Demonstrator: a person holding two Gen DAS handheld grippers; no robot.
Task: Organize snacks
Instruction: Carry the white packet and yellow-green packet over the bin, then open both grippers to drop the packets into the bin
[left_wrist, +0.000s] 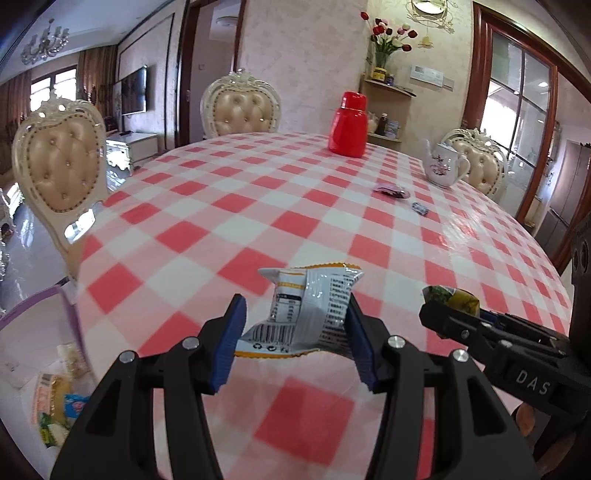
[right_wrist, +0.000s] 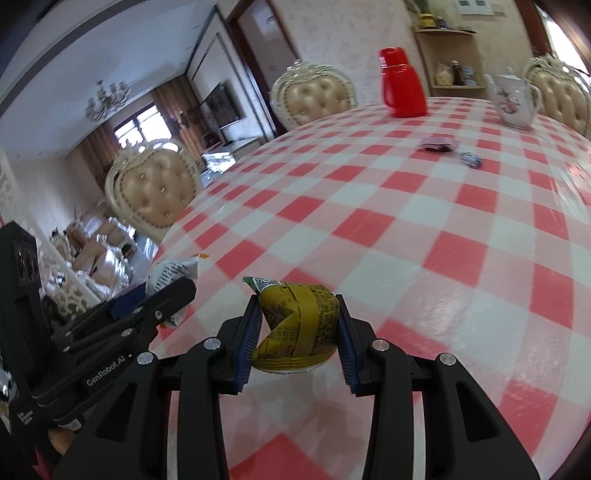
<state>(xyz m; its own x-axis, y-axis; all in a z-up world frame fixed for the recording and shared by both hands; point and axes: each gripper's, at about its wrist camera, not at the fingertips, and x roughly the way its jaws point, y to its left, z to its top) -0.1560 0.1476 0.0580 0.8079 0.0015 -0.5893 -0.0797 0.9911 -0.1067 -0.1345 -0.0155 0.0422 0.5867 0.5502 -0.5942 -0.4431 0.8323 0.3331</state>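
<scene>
Here the left gripper (left_wrist: 295, 332) pinches a white snack packet (left_wrist: 310, 306) and the right gripper (right_wrist: 297, 332) a yellow-green one (right_wrist: 299, 325), both above the table (left_wrist: 258, 206); the snack container (left_wrist: 70, 306) (partly seen) lies near-left, closer to the left hand

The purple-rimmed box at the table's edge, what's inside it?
Inside the purple-rimmed white box, blurry wrapped snacks show: one orange-yellow packet, one blue, one green. The left gripper hides the rest.

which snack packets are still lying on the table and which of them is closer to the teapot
Two remain: the dark purple packet and the small blue wrapped candy. The purple one lies closer to the teapot.
</scene>
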